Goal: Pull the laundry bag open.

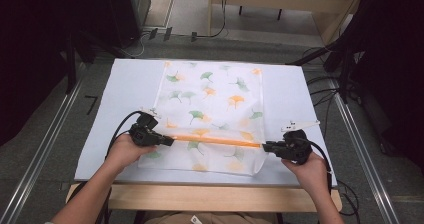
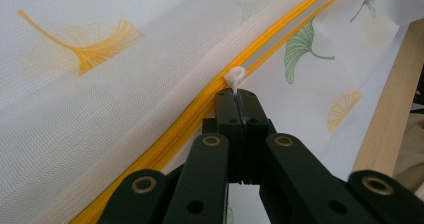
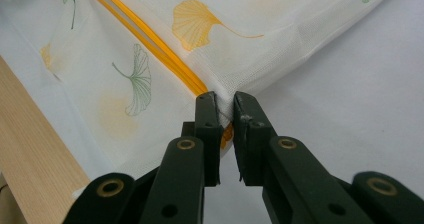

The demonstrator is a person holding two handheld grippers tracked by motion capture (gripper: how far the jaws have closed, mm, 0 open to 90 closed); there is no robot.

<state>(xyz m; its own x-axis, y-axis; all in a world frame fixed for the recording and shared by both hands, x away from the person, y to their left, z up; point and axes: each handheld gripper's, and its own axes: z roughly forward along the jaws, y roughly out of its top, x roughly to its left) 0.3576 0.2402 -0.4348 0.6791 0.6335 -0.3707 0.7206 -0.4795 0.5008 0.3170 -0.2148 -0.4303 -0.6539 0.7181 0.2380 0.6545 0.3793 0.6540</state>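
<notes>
the mesh bag (image 1: 210, 116) lies limp and light on the desk (image 1: 125, 84) between both grippers; left gripper (image 2: 239, 106) clamps the zipper pull (image 2: 234, 77), right gripper (image 3: 226, 115) pinches the bag's corner by the zipper (image 3: 150, 39).

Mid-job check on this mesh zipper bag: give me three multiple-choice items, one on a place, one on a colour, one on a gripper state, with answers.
1. Where is the white zipper pull?
A. At the left gripper's fingers
B. At the right gripper's fingers
C. At the bag's far edge

2. What colour is the zipper?
A. Green
B. Orange
C. Black

3. How does the right gripper stand?
A. Wide open above the table
B. Closed on the mesh bag's corner at the zipper's end
C. Closed on the table's wooden edge

Answers:
1 A, the pull sits pinched at the left gripper's tips.
2 B, an orange strip crosses the mesh bag.
3 B, fabric is clamped between its fingers.
</notes>
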